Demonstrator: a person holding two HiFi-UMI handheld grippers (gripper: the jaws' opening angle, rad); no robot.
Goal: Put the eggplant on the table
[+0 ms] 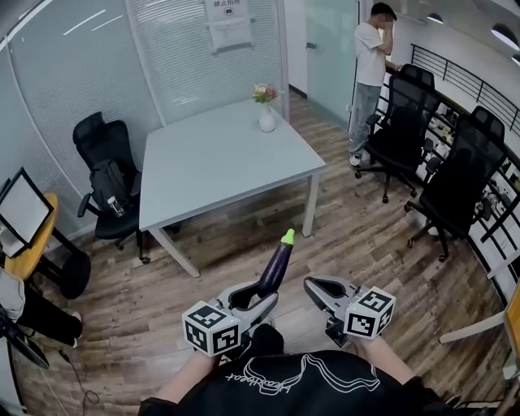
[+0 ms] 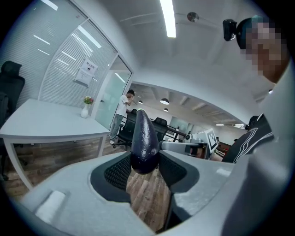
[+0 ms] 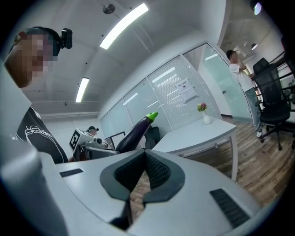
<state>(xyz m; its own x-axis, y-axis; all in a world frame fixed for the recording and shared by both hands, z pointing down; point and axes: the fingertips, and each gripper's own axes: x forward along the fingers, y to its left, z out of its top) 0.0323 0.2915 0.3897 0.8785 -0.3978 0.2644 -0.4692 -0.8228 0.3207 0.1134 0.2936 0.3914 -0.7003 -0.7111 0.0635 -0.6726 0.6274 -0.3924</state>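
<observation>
The left claw (image 1: 253,299) clamps an eggplant (image 1: 276,264), stem up. The right claw (image 1: 323,289) is pressed together, empty. The counter (image 1: 219,166) stands ahead.

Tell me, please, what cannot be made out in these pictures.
Eggplant base: head view, hidden by left gripper.
Notice print: every view, too small.
Monitor: head view, cut by left edge.
Table, far legs: head view, under the top.

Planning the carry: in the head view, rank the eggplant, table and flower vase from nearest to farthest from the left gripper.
1. Eggplant: clamped in the left gripper, pointing up and ahead.
2. Table: ahead, a little to the left.
3. Flower vase: at the table's far edge.
</observation>
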